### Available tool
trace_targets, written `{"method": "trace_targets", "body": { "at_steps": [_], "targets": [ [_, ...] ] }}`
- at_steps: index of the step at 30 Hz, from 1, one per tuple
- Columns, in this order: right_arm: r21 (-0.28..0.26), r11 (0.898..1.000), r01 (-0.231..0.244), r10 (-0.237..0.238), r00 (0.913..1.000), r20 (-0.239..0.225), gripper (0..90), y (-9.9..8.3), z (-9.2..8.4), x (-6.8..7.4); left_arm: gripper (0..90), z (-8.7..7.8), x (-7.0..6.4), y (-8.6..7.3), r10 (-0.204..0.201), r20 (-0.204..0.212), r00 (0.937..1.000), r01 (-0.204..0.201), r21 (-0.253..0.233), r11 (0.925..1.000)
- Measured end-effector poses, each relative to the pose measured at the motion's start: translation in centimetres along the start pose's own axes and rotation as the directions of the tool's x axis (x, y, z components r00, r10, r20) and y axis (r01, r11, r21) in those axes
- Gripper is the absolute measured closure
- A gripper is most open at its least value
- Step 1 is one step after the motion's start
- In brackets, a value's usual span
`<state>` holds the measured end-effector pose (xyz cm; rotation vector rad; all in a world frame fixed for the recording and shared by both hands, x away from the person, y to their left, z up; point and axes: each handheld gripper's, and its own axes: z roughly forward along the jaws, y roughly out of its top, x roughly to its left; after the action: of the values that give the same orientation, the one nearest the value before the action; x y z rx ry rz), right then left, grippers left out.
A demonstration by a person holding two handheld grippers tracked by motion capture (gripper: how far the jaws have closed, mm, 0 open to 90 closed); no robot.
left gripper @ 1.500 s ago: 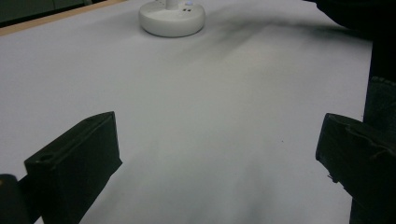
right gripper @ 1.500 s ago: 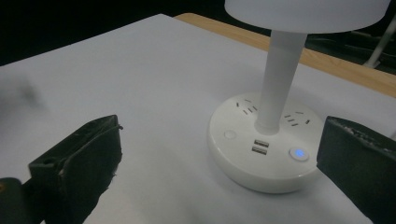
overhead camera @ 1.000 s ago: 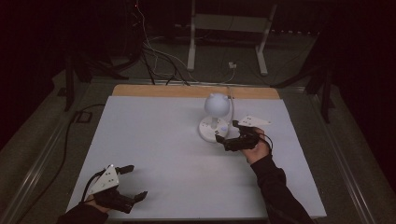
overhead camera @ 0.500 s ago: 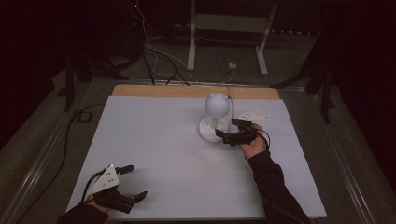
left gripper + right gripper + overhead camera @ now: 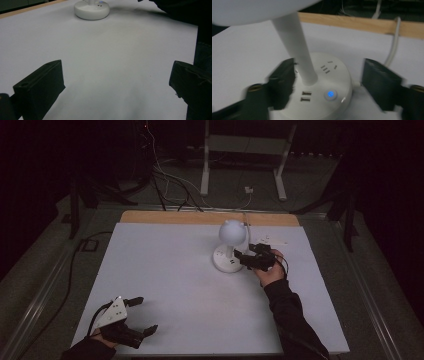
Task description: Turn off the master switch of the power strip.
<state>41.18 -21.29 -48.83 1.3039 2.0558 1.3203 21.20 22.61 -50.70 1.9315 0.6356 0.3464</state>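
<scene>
1. The white lamp (image 5: 230, 245) stands upright on the white surface (image 5: 165, 285), towards its far side and right of the middle, with a round base, a slim stem and a globe-shaped head.
2. In the right gripper view, the lamp's base (image 5: 329, 82) shows a lit blue button (image 5: 330, 94), two USB ports (image 5: 305, 96) and socket slots on top; the stem (image 5: 297, 47) rises from the base's left part.
3. A white cable (image 5: 393, 43) runs from the back of the base over the wooden edge (image 5: 362, 23) of the surface.
4. The right gripper (image 5: 243, 258) sits at the lamp's right side, low by the base. Its jaws have just been closing; they stand partly open on either side of the base and stem, the left jaw close to the stem, and I see no pad pressing on the lamp.
5. The left gripper (image 5: 142, 316) rests near the front left corner of the surface, well apart from the lamp, jaws wide open with nothing but bare surface between them.
6. In the left gripper view the lamp's base (image 5: 92, 10) is far ahead.
</scene>
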Motion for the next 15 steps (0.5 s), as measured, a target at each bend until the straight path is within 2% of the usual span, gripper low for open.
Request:
{"method": "trace_targets", "body": {
  "at_steps": [1,4,9,15],
  "targets": [
    [0.0,1.0,0.0,0.0,1.0,0.0,31.1,0.0,0.0,0.0,0.3,0.0,0.0,0.0,0.0,0.0,1.0,0.0,0.0,1.0],
    [0.011,0.999,-0.041,0.041,0.9988,0.028,41.4,0.14,-0.2,-0.23,0.3,0.01,0.0,-0.01,-0.001,-0.001,1.0,0.001,0.0,1.0],
    [0.023,0.998,-0.054,0.052,0.9973,0.051,56.0,0.42,-0.39,-0.23,0.3,0.02,0.0,0.0,-0.002,0.0,1.0,0.002,0.0,1.0],
    [0.027,0.997,-0.071,0.068,0.9948,0.075,80.4,0.53,-0.44,-0.27,0.3,-0.01,0.01,0.0,-0.004,-0.001,1.0,0.004,0.001,1.0]
  ]
}}
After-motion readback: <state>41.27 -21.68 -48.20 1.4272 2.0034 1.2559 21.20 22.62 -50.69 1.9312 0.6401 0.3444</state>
